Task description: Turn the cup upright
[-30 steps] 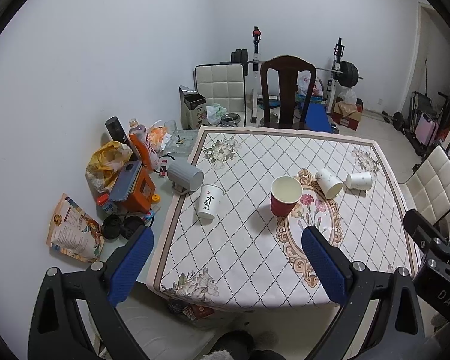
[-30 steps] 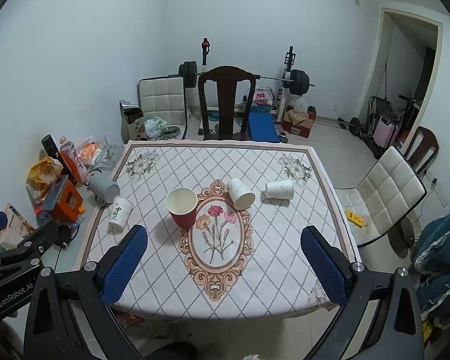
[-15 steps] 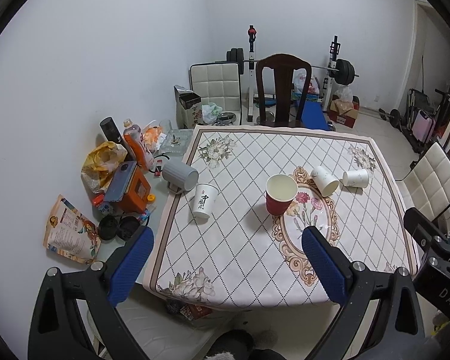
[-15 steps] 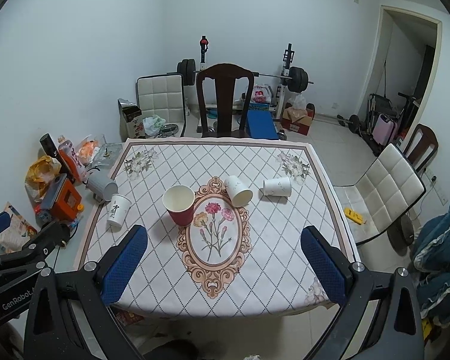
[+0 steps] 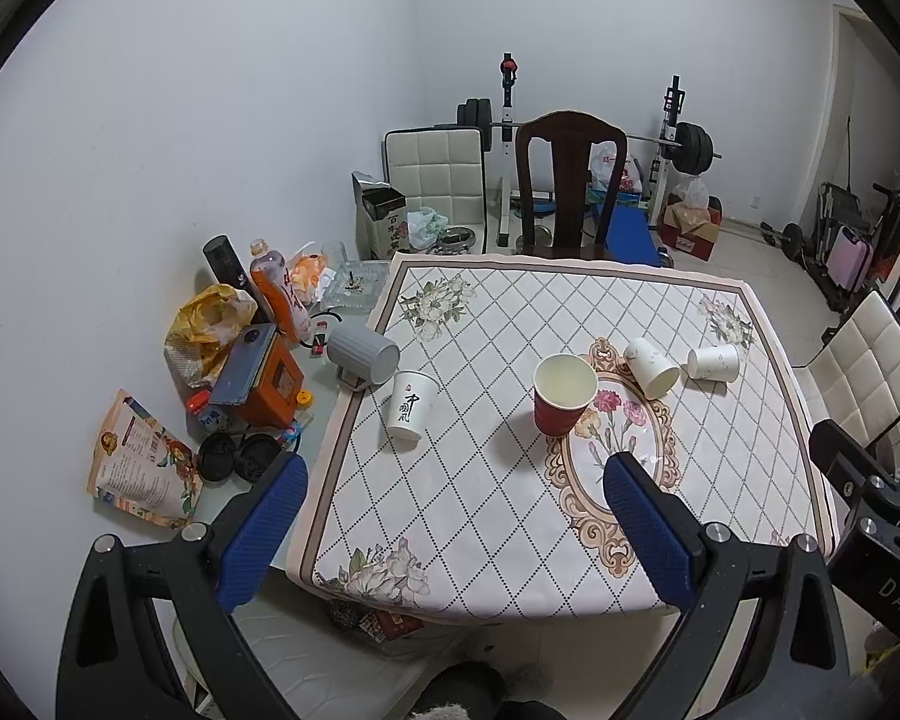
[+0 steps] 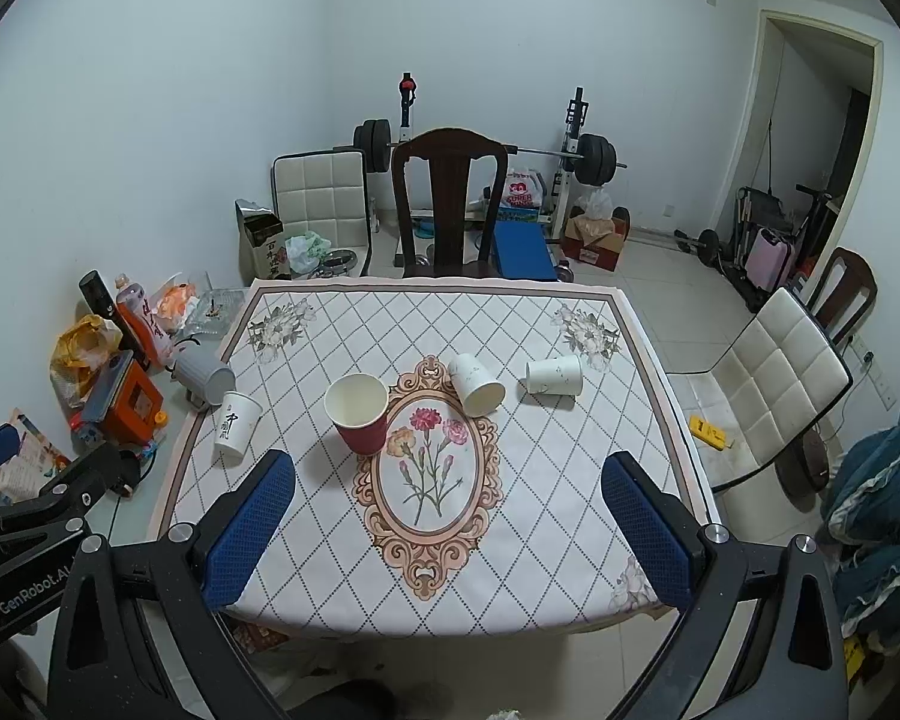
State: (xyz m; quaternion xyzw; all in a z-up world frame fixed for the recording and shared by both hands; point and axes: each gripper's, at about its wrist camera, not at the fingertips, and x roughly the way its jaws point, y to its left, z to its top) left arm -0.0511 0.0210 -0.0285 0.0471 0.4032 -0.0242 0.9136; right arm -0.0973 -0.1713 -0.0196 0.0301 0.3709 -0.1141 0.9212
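Two white paper cups lie on their sides on the patterned tablecloth: one near the middle with its mouth toward me, one to its right. A red cup stands upright left of them. A white cup with black writing stands upright near the left edge. My left gripper and right gripper are both open and empty, held high above the table's near edge, far from the cups.
A grey mug lies on its side by the table's left edge, beside bottles, bags and an orange box. A dark wooden chair stands at the far side, a white chair at the right. Gym gear lines the back wall.
Both grippers have drawn back and up a little, so the table looks smaller and farther. The cups have not moved. Both grippers stay open.
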